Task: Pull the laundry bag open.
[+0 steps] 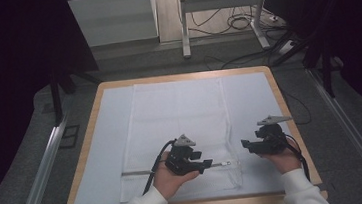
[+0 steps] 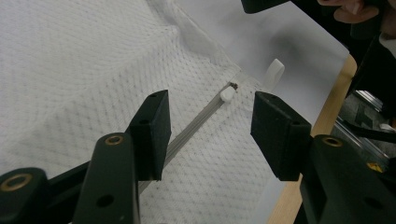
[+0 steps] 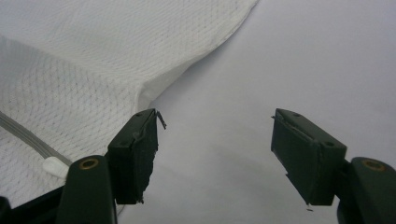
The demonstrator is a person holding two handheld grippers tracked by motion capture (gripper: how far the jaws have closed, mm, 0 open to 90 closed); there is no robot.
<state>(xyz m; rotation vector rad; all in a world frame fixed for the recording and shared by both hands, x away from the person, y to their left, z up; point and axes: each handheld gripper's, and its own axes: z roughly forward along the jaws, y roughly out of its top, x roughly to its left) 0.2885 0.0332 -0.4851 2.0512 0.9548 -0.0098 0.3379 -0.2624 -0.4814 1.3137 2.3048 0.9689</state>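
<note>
Status: the white mesh laundry bag [image 1: 179,132] lies flat on the pale grey mat [image 1: 106,154] over the wooden table [image 1: 291,121], centre of the high view, reaching its lower middle. The grey zipper [image 1: 175,169] runs along the bag's near edge, and its white slider with pull tab [image 2: 227,94] sits at the end, centre-right in the left gripper view, with the teeth behind it looking meshed (so the zip reads as closed, or nearly).

Left gripper [image 2: 208,128]: jaws apart, straddling the zipper line just short of the slider, nothing pinched. Right gripper [image 3: 215,149]: jaws wide apart over bare mat at the bag's corner, lower right in the high view, empty.

My read: approach done, grasp not. Left to do: clamp the slider or tab, pin the fabric with the other jaws, then run the zip.
</note>
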